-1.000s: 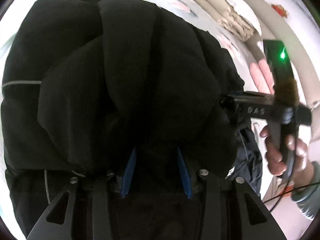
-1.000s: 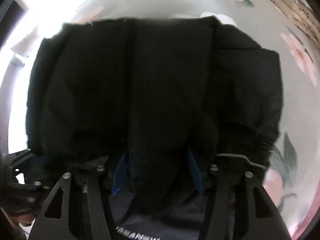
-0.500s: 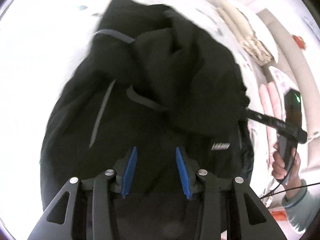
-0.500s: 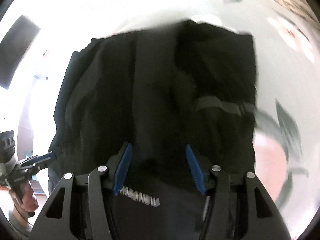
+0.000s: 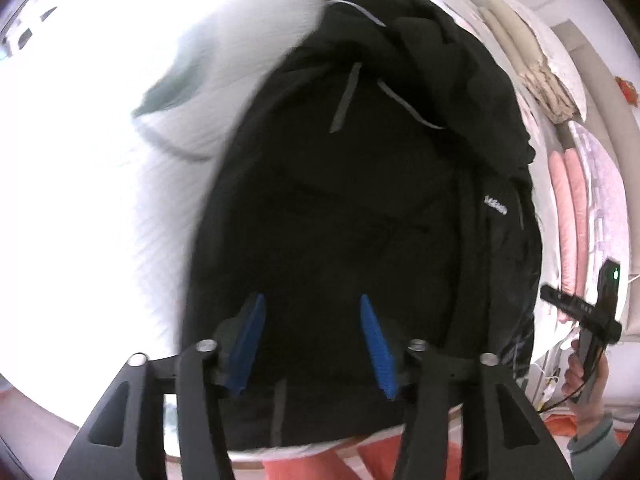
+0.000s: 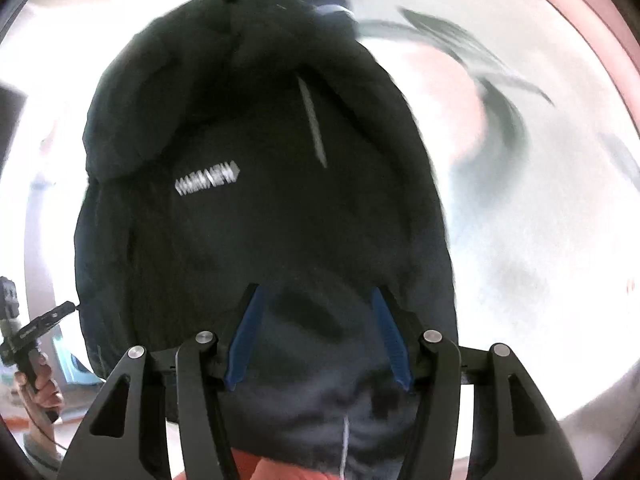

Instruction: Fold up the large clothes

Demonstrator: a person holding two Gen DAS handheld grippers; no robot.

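A large black jacket (image 5: 360,200) with grey zips and a white logo hangs lifted above the bed; it fills both views (image 6: 260,200). My left gripper (image 5: 310,340) has its blue pads set wide apart with the jacket's dark fabric lying between them. My right gripper (image 6: 318,336) stands the same way, pads apart, with the jacket's hem between them. The fabric hides whether either pair of pads pinches it. The right gripper also shows at the right edge of the left wrist view (image 5: 592,320), and the left gripper at the left edge of the right wrist view (image 6: 28,336).
A white bedsheet (image 5: 100,160) with a floral print lies under the jacket (image 6: 520,200). Stacked pillows and folded bedding (image 5: 532,64) sit at the back right. Pink bedding (image 5: 568,216) lies at the right. Orange cloth (image 6: 272,468) shows at the bottom.
Both grippers have risen and pulled back, lifting the jacket off the bed. Its logo and zips have come into view. The views are motion blurred.
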